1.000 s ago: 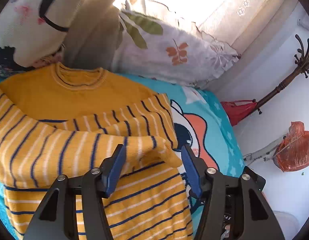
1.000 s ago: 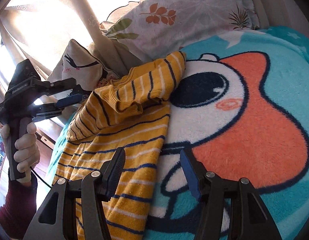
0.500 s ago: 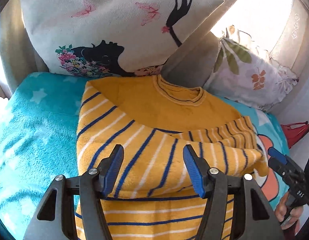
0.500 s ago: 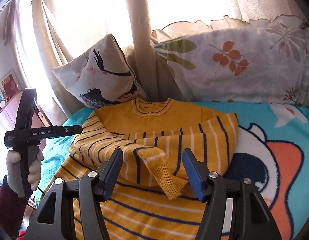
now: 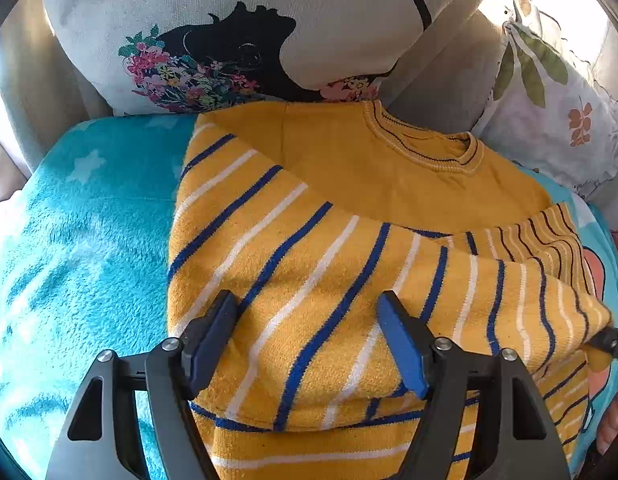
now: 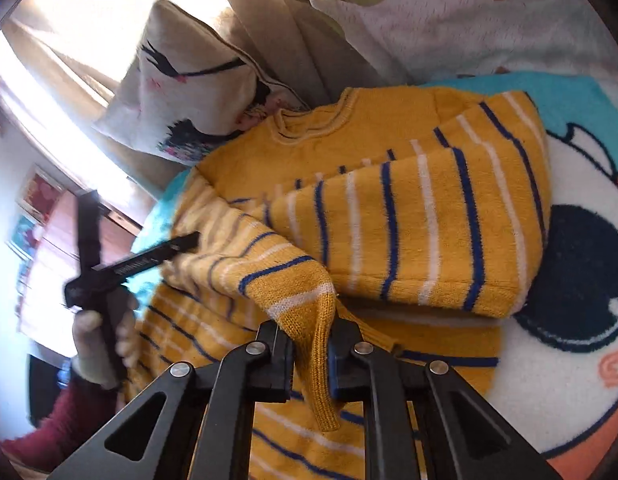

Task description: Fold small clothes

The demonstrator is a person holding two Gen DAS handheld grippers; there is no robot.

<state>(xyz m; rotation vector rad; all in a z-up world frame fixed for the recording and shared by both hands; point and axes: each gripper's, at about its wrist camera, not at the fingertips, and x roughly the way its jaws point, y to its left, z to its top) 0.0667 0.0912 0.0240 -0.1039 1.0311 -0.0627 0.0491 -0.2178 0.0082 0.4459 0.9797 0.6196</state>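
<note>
A yellow sweater (image 5: pixel 369 176) with blue and white stripes lies on a turquoise cartoon blanket (image 5: pixel 85 220), both sleeves folded across its chest. My left gripper (image 5: pixel 305 304) hovers low over the folded left sleeve (image 5: pixel 293 264). Its jaws are opening, they straddle the cloth, and the pads do not press on it. In the right wrist view the sweater (image 6: pixel 421 216) fills the middle. My right gripper (image 6: pixel 311 330) is closing, and its pads pinch the ribbed sleeve cuff (image 6: pixel 309 312), which hangs down between them. The left gripper (image 6: pixel 189 242) shows at the left, held by a hand (image 6: pixel 97 344).
A white pillow (image 5: pixel 269 20) with a black silhouette and flowers leans behind the collar. A leaf-print pillow (image 5: pixel 557 92) stands at the back right, with a beige curtain (image 6: pixel 293 40) between them. Bare blanket (image 6: pixel 581 360) lies beside the sweater.
My right gripper has moved in and shut on the sleeve cuff, lifting it slightly. My left gripper has dropped closer to the folded left sleeve and its jaws stand wider.
</note>
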